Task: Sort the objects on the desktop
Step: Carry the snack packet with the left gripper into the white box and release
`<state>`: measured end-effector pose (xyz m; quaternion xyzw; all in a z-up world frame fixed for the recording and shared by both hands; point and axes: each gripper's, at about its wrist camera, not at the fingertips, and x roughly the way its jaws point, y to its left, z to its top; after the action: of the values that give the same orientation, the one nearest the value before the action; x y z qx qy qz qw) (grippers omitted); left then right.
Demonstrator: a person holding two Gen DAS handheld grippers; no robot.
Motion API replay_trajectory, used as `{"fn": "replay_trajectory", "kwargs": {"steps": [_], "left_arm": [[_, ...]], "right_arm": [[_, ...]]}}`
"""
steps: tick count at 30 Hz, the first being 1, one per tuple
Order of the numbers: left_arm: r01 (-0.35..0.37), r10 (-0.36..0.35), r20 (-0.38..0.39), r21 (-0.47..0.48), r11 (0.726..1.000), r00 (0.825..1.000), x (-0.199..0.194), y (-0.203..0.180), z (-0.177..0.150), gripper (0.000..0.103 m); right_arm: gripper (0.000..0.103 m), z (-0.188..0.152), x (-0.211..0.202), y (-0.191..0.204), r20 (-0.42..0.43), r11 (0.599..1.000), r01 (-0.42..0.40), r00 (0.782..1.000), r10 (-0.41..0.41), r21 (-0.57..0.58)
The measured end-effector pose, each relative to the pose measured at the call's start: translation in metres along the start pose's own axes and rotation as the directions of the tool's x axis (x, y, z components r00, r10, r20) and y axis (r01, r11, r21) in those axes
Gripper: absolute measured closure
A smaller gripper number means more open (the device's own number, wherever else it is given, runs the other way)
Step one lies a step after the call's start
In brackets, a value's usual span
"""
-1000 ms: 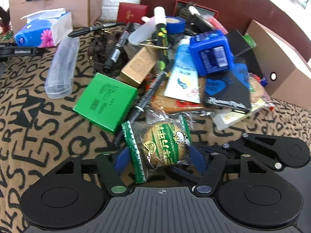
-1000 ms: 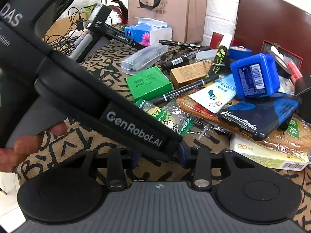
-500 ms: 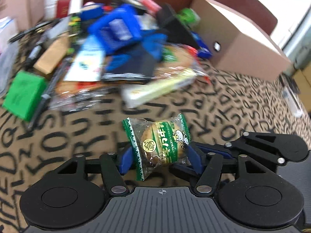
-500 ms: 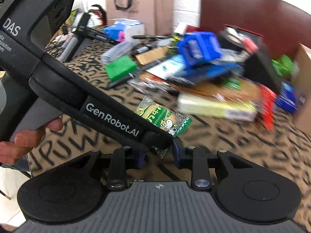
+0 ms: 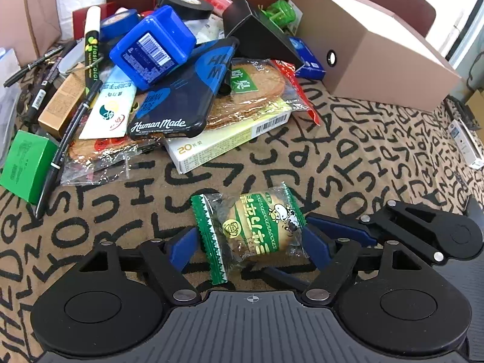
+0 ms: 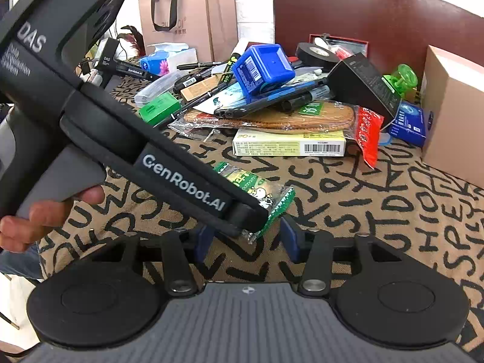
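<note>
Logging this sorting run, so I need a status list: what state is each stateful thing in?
Left gripper: jaws opening, snack packet between them.
Right gripper: jaws opening, nothing clamped.
Snack packet: sealed, on the cloth.
Black carton: tipped, flap open.
Brown box: closed.

Brown paper bag [image 6: 187,15] before a white brick wall [image 6: 254,9]

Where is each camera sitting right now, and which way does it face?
Left wrist: on the left tongs, looking down along them at the green snack packet between the opening blue pads, pile beyond.
Right wrist: on the right tongs, also opening, facing the same pile; the left tool's body and the person's hand fill its left.
Shared: packet, blue box, brown carton.
</note>
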<state>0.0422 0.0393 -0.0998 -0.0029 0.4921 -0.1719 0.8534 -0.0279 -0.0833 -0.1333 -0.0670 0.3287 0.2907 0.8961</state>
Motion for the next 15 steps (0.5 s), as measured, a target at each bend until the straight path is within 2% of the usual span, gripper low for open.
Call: {"fn": "replay_trajectory", "kwargs": {"steps": [2, 3, 6, 7, 11, 15], "left_arm": [[-0.005, 0.006, -0.003, 0.012, 1.000, 1.000, 0.001, -0.002, 0.001, 0.023], [-0.015, 0.015, -0.006, 0.023, 1.000, 1.000, 0.002, -0.004, 0.001, 0.030], [-0.020, 0.020, -0.010, 0.048, 0.999, 1.000, 0.001, -0.010, 0.004, 0.044], [-0.016, 0.016, -0.012, 0.050, 0.999, 1.000, 0.000, -0.013, 0.005, 0.045], [-0.009, 0.007, 0.014, 0.086, 0.996, 1.000, -0.007, -0.033, 0.013, 0.046], [0.020, -0.030, 0.079, 0.130, 0.991, 0.996, -0.023, -0.060, 0.032, 0.046]], "right_arm": [[0.048, 0.001, 0.002, -0.002, 0.003, 1.000, -0.005, 1.000, 0.005, 0.010], [0.048, 0.001, 0.004, -0.003, 0.005, 1.000, -0.011, 1.000, 0.010, 0.014], [0.056, 0.002, 0.006, -0.004, 0.004, 1.000, -0.015, 1.000, 0.015, 0.022], [0.063, 0.002, 0.004, -0.005, 0.008, 0.999, -0.021, 1.000, 0.021, 0.027], [0.064, 0.003, -0.009, -0.011, 0.021, 0.999, -0.007, 1.000, 0.006, 0.038], [0.064, 0.009, -0.036, -0.028, 0.076, 0.998, 0.037, 0.996, -0.040, 0.049]]}}
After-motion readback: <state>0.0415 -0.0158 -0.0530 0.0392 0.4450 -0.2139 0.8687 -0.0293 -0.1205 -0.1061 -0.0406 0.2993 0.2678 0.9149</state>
